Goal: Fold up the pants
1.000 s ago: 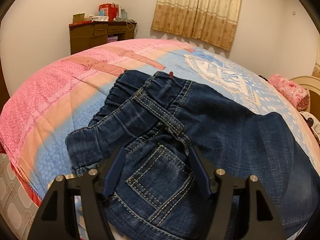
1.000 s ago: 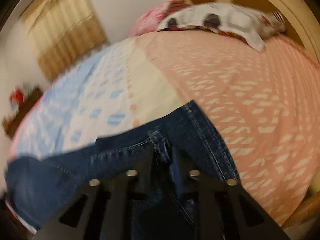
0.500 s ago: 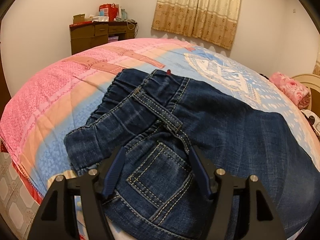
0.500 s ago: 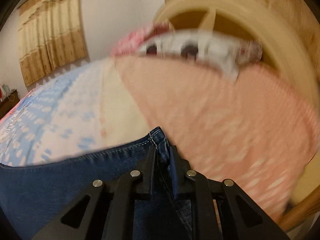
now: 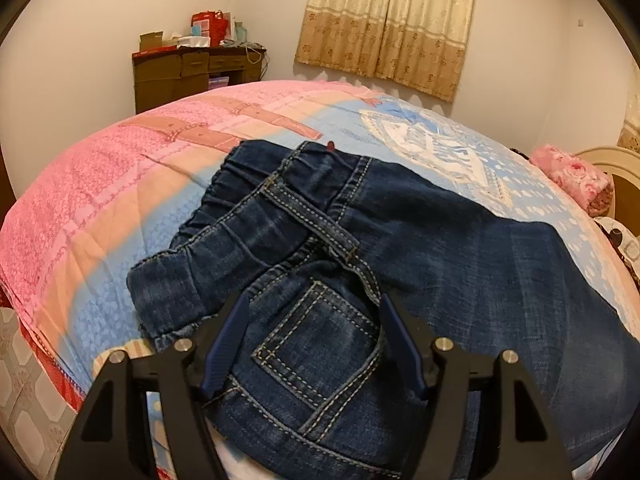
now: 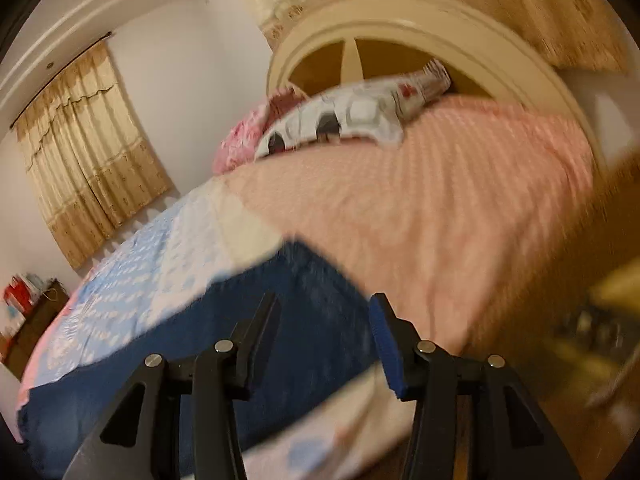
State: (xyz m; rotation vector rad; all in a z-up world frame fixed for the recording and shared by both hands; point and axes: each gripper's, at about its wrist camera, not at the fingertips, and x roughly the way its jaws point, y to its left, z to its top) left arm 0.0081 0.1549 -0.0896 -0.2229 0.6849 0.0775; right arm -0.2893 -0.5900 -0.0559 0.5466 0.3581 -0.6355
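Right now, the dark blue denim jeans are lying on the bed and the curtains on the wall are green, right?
Not quite. The dark blue denim jeans do lie on the bed, but the curtains are beige-gold, not green. The left wrist view shows them clearly.

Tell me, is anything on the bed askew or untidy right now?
Yes. The jeans lie unevenly: the waistband is bunched and twisted on the bedspread, not flat. Nothing looks spilled or damaged. The right wrist view is blurred, so the far end of the jeans cannot be judged.
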